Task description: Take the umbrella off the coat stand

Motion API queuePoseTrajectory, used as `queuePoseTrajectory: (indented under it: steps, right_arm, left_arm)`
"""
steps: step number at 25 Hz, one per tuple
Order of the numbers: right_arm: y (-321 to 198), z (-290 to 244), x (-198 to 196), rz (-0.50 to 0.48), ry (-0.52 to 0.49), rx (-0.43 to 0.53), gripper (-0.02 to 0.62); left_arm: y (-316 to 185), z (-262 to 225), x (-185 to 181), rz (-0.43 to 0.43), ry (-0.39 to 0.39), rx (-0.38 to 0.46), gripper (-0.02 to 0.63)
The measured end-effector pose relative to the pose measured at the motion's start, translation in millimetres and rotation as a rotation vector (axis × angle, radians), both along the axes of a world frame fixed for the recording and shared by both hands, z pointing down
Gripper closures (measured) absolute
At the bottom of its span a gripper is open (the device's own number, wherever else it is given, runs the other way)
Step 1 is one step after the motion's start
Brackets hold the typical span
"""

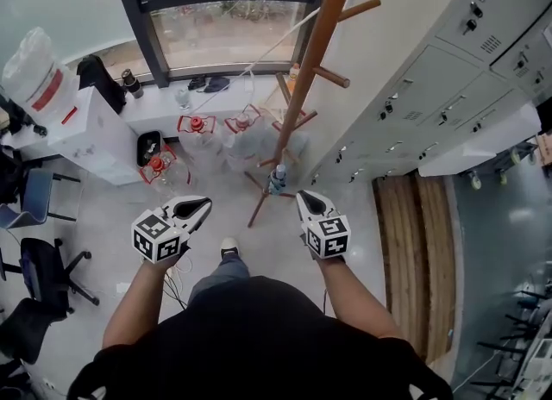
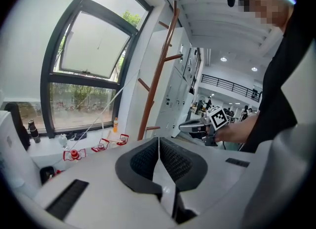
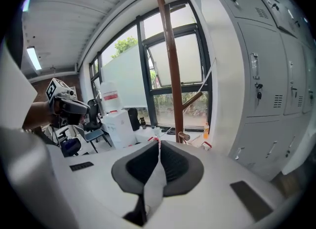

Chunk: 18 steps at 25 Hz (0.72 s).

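The wooden coat stand (image 1: 315,53) rises by the window, ahead of both grippers, with bare pegs up its pole; it also shows as the coat stand (image 3: 170,65) and the coat stand (image 2: 157,75). Low by its legs sits a small bluish-and-white bundle (image 1: 277,179); I cannot tell whether it is the umbrella. My left gripper (image 1: 205,204) and right gripper (image 1: 302,196) are held level side by side, short of the stand. The left gripper (image 2: 159,141) and the right gripper (image 3: 159,144) both have their pads together, with nothing between them.
Clear water jugs with red handles (image 1: 197,124) stand on the floor around the stand's base. A white box (image 1: 95,131) and office chairs (image 1: 43,269) are at the left. Grey lockers (image 1: 448,88) line the right wall, with a wooden strip (image 1: 423,243) below them.
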State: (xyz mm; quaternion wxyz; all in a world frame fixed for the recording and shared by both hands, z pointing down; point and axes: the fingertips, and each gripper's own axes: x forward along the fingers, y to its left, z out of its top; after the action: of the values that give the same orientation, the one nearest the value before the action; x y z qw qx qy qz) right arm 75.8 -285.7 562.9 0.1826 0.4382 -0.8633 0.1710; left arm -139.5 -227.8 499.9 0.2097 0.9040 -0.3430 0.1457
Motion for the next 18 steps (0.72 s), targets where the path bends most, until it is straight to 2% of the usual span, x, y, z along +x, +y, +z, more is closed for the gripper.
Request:
queuePoseTrajectory:
  steps: [9, 18]
  right_arm:
    - [-35.8, 46.4, -12.4, 0.044, 0.032, -0.038, 0.514]
    - [-65.6, 89.2, -34.0, 0.023, 0.075, -0.015, 0.451]
  left_arm:
    - [-47.6, 11.6, -19.2, -0.01, 0.004, -0.008, 0.58]
    - [-66.6, 35.7, -29.3, -0.003, 0.007, -0.042, 0.58]
